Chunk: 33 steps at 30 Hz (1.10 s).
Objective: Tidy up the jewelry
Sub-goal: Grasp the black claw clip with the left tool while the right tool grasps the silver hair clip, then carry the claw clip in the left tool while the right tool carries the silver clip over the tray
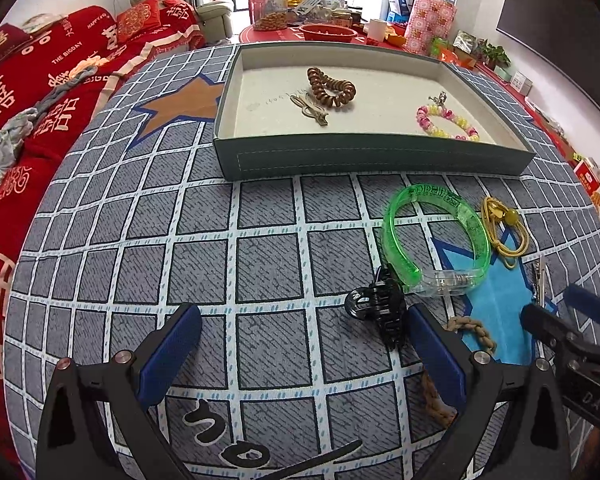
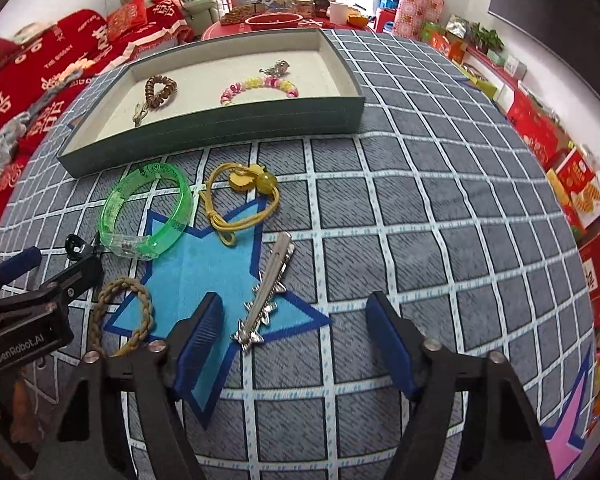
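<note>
The left claw [image 1: 300, 344] gapes wide, holding nothing, beside the black hair claw clip [image 1: 380, 308]. The right claw [image 2: 296, 340], also wide and holding nothing, straddles the silver hair clip [image 2: 266, 296]; this thin, slick clip could skid sideways. The tray [image 1: 364, 156] lies beyond.

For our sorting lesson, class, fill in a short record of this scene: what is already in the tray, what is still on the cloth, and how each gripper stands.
tray: grey-green, shallow, on the checked cloth
in tray: brown spiral hair tie; small hair clip; pink and yellow bead bracelet
on cloth: green bangle; yellow cord bracelet; silver hair clip; braided tan bracelet; black claw clip
left gripper: open, empty
right gripper: open, silver hair clip between its fingers, not gripped
</note>
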Each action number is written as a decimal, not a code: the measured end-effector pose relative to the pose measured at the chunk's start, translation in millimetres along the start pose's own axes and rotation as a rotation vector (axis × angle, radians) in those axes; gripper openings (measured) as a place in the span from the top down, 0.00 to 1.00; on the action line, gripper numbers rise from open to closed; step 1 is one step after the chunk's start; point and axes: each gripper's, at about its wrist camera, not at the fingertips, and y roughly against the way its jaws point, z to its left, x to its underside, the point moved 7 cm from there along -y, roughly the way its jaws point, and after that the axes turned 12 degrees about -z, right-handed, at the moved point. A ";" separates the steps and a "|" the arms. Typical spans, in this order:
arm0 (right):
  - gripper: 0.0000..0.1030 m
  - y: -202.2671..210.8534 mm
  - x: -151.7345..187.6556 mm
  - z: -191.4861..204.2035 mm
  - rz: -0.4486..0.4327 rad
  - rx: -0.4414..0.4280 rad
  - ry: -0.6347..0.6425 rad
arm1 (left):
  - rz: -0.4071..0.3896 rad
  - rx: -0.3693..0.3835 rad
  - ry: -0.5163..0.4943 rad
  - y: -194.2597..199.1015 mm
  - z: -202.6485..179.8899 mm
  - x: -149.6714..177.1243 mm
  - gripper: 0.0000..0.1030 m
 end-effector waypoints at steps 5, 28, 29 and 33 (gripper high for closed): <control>0.46 -1.1 -4.7 5.8 -0.013 -0.007 0.019 | -0.013 0.007 -0.040 1.5 -7.2 -3.6 0.07; 0.82 26.7 -5.0 -21.7 -0.050 -0.210 -0.206 | -0.120 0.213 -0.017 45.8 -20.0 -24.5 0.64; 0.82 28.0 -6.2 -22.3 -0.051 -0.210 -0.206 | -0.122 0.213 -0.018 47.3 -19.6 -26.2 0.64; 0.82 33.2 -13.9 -23.4 -0.059 -0.225 -0.213 | -0.132 0.216 -0.008 53.2 -16.0 -34.4 0.64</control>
